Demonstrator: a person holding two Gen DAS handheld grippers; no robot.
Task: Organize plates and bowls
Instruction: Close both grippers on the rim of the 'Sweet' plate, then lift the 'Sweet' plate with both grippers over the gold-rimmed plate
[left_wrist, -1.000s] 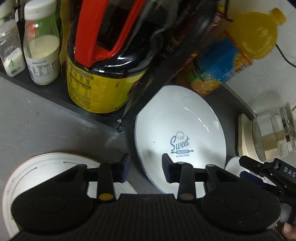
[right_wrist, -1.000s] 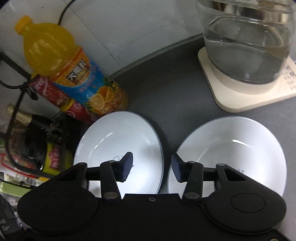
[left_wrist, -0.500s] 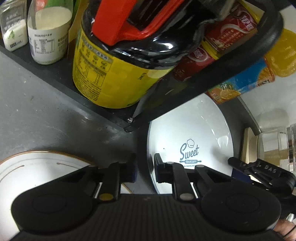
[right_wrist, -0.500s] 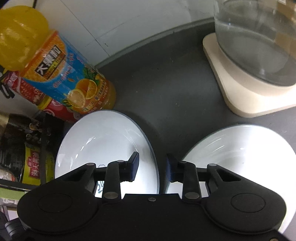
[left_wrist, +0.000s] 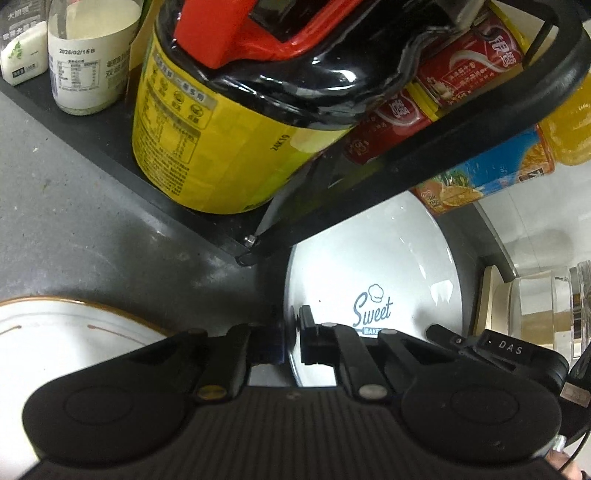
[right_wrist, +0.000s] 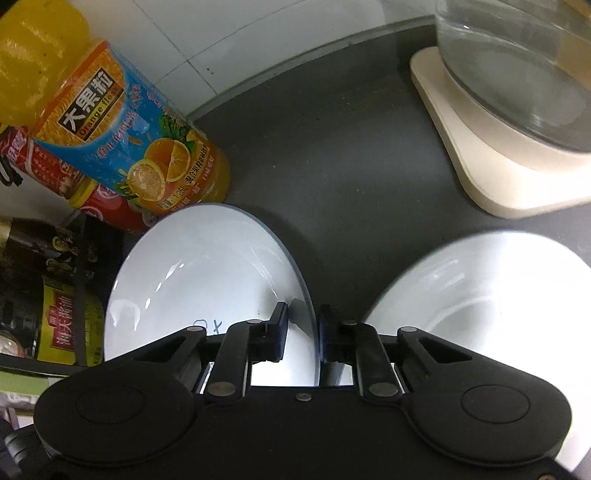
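Note:
A white plate with blue "Sweet Bakery" print (left_wrist: 373, 273) lies on the grey counter beside the black rack. My left gripper (left_wrist: 290, 341) is shut on its left rim. In the right wrist view the same plate (right_wrist: 207, 280) has my right gripper (right_wrist: 303, 332) closed over its right rim, the rim between the pads. The right gripper also shows in the left wrist view (left_wrist: 495, 347). A white bowl (right_wrist: 491, 295) sits to the right. A gold-rimmed white plate (left_wrist: 62, 332) lies at the left.
A black rack (left_wrist: 207, 221) holds a yellow-labelled soy sauce jug (left_wrist: 221, 140), jars and red cans. An orange juice bottle (right_wrist: 110, 129) stands behind the plate. A glass kettle (right_wrist: 517, 74) on a cream base (right_wrist: 491, 184) stands at the right.
Both grippers moved forward onto the Sweet Bakery plate and closed their jaws over its opposite rims; they were open a second ago.

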